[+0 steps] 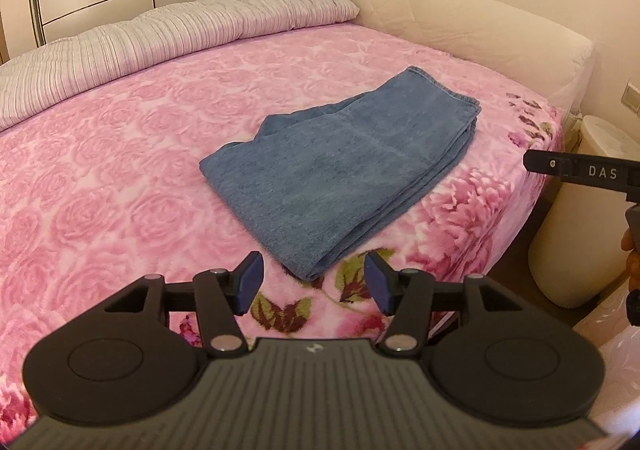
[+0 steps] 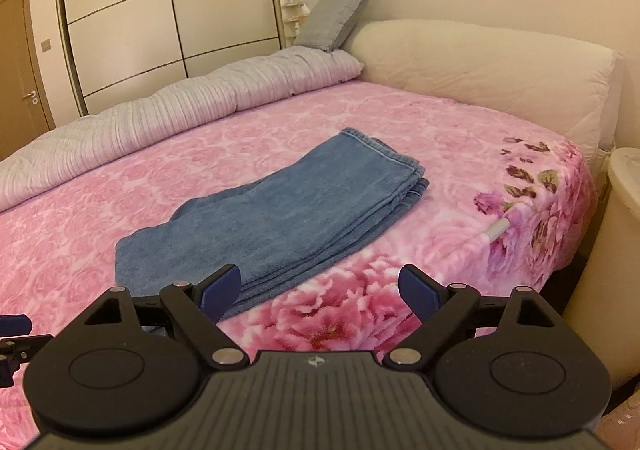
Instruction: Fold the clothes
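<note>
A pair of blue jeans [image 1: 340, 170] lies folded into a flat stack on the pink rose blanket [image 1: 120, 154]; it also shows in the right wrist view [image 2: 280, 226]. My left gripper [image 1: 314, 282] is open and empty, just short of the near corner of the jeans. My right gripper [image 2: 320, 290] is open and empty above the bed's near edge, its left finger [image 2: 220, 292] in front of the near edge of the jeans. Part of the right gripper [image 1: 580, 170] shows at the right edge of the left wrist view.
A rolled striped grey duvet [image 1: 160, 42] lies along the far side of the bed. A cream padded headboard [image 2: 480, 66] and a grey pillow [image 2: 336, 18] are at the back right. A cream bin [image 2: 616, 234] stands beside the bed. A wardrobe [image 2: 160, 10] lines the far wall.
</note>
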The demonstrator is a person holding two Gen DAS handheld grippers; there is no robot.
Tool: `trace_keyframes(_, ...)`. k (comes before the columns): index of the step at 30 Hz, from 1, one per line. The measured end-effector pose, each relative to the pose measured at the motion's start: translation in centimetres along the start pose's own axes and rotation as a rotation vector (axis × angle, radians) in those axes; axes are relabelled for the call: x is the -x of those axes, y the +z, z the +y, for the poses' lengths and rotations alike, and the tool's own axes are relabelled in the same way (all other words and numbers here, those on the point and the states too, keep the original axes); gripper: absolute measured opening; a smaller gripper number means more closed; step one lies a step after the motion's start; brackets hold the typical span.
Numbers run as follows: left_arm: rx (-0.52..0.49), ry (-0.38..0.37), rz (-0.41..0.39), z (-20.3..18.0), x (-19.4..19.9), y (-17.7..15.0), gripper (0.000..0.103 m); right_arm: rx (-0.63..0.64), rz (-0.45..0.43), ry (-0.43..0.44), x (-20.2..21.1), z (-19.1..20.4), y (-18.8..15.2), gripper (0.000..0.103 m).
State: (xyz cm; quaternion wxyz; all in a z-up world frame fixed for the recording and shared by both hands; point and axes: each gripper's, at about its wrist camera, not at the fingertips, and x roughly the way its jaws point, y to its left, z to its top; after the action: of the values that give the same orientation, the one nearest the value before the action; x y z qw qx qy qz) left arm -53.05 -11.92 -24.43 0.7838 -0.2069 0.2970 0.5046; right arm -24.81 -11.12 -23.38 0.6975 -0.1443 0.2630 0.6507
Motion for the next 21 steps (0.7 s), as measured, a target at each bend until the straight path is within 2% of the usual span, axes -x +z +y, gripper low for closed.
trace_keyframes(10,0.05,-0.013,-0.001,1.4,-0.8,0.2,0.055,0.009,0.002,0.006,-0.4,0.5,0.2,0.088)
trace_keyframes(16,0.108,-0.054,0.033,3.4,-2.4,-0.1,0.056,0.039,0.016,0.016,-1.5,1.1,-0.1,0.088)
trace_keyframes(19,0.136,-0.065,0.062,4.8,-3.7,-0.7,0.055,0.113,0.027,0.052,-2.3,2.2,-0.9,0.088)
trace_keyframes(21,0.155,-0.079,0.091,5.8,-4.7,-1.2,0.053,0.22,0.031,0.097,-2.7,3.6,-1.8,0.088)
